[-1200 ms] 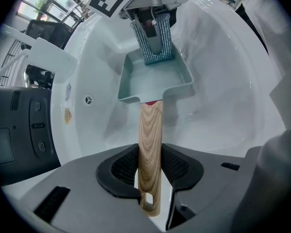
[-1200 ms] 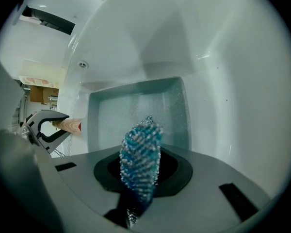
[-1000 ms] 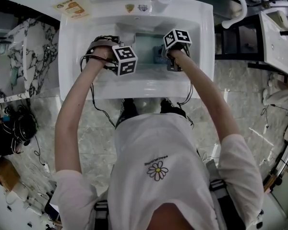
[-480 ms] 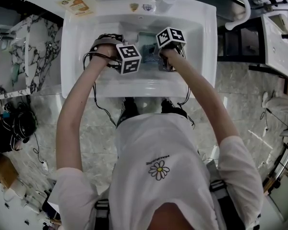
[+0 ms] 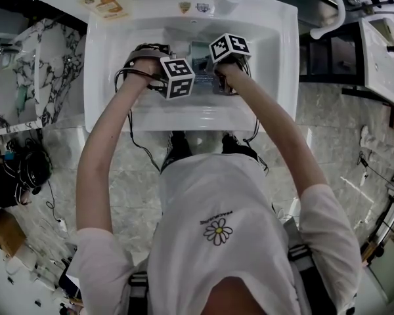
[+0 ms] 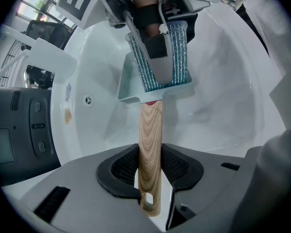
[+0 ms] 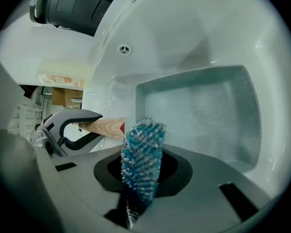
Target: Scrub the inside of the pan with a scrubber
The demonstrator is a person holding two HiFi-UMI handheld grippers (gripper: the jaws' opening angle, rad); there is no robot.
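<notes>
Right gripper view shows pan (image 7: pixel 199 115) interior; left view, clamped handle (image 6: pixel 150 144)

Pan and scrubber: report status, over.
Left gripper shut on wooden handle of pan. Right gripper shut on scrubber, scrubber inside the pan. Pan in white sink, nothing blocking.

No legible text; shirt print (image 5: pixel 213 216), sink stickers (image 5: pixel 184 8) too small

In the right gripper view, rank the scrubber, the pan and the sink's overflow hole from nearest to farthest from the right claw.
1. scrubber, clamped in the right claw itself.
2. pan, just beyond, to the right.
3. overflow hole, farthest, upper left.
</notes>
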